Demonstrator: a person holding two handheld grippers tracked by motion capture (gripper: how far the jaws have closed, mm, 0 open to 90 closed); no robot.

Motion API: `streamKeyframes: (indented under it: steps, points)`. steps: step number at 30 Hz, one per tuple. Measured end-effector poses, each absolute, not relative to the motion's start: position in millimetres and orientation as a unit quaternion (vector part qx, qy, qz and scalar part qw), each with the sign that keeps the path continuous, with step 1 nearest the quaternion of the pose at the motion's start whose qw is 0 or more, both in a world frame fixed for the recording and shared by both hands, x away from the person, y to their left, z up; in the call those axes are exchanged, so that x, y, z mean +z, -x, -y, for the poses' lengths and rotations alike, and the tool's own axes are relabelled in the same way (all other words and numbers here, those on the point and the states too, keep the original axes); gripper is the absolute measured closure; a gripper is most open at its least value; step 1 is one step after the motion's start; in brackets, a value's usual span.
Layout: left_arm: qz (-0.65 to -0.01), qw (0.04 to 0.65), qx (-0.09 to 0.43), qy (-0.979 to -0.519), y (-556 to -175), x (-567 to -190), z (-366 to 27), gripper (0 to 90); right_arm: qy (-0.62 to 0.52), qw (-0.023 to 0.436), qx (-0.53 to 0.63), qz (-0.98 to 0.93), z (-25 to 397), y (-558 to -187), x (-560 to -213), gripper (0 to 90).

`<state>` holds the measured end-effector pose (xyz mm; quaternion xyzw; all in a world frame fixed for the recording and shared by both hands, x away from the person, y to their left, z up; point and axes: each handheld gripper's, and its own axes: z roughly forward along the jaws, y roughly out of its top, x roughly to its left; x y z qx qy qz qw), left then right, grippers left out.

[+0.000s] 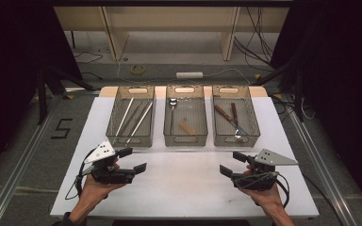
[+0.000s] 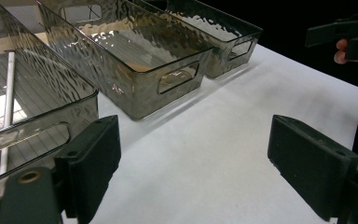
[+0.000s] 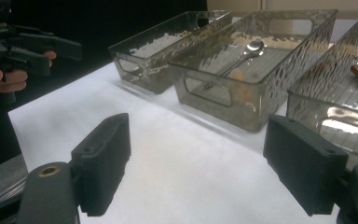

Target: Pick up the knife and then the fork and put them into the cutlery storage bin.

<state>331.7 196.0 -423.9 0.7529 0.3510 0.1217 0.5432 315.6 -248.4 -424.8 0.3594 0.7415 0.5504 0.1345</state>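
Note:
Three smoky clear bins stand in a row across the white table [image 1: 184, 183]. The left bin [image 1: 131, 142] holds long metal rods [image 1: 139, 121]. A spoon [image 1: 172, 104] and a short wooden piece [image 1: 186, 127] lie in the middle bin [image 1: 185, 141]. The right bin [image 1: 236, 142] holds wood-handled cutlery [image 1: 227, 115]. My left gripper [image 1: 133, 159] hovers open in front of the left bin, nothing between its jaws [image 2: 198, 163]. My right gripper [image 1: 233, 163] is open and empty too, in front of the right bin [image 3: 203, 163].
Both grippers face each other across bare white tabletop. The other gripper [image 2: 349, 35] shows far off in the left gripper view, and likewise [image 3: 23, 46] in the right gripper view. Beyond the table are a grey floor, cables, a tape roll [image 1: 138, 69] and wooden furniture.

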Motion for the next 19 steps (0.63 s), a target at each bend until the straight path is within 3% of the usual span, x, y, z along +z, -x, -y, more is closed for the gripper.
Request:
streamKeyframes:
  steps: [19]
  points:
    - [-0.349,0.540,0.121,-0.756,-332.2,-424.7,-194.7,16.7,-0.360,0.140,0.542,-0.747,247.7,-311.8,-428.1,22.4]
